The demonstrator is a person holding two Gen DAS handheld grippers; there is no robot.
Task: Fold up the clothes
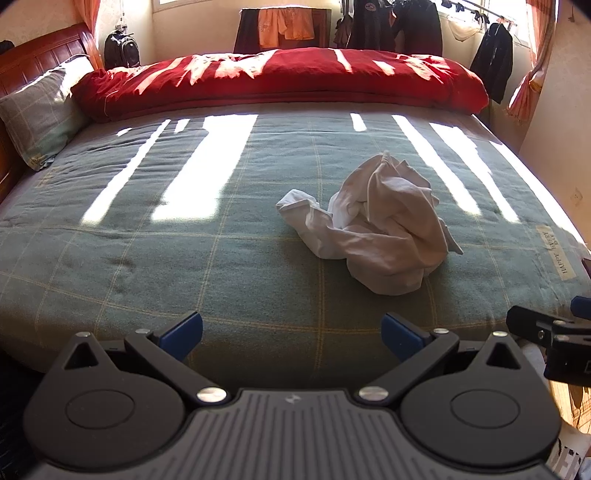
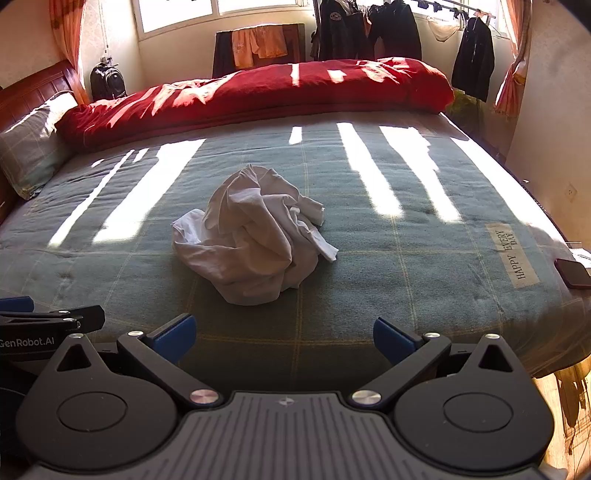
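A crumpled white garment (image 1: 380, 229) lies in a heap on the green checked bedspread (image 1: 184, 236), right of centre in the left wrist view. In the right wrist view the same white garment (image 2: 255, 236) sits left of centre on the bedspread (image 2: 406, 236). My left gripper (image 1: 291, 332) hangs over the bed's near edge, open, with nothing between its blue pads. My right gripper (image 2: 284, 336) is likewise open and empty, short of the heap. Each gripper shows at the edge of the other's view: the right gripper (image 1: 546, 332) and the left gripper (image 2: 51, 321).
A rolled red quilt (image 1: 280, 81) runs along the far side of the bed, with a checked pillow (image 1: 37, 114) at the left by the wooden headboard. A dark phone (image 2: 572, 273) lies at the bed's right edge. Clothes hang on a rack (image 2: 369, 33) by the window.
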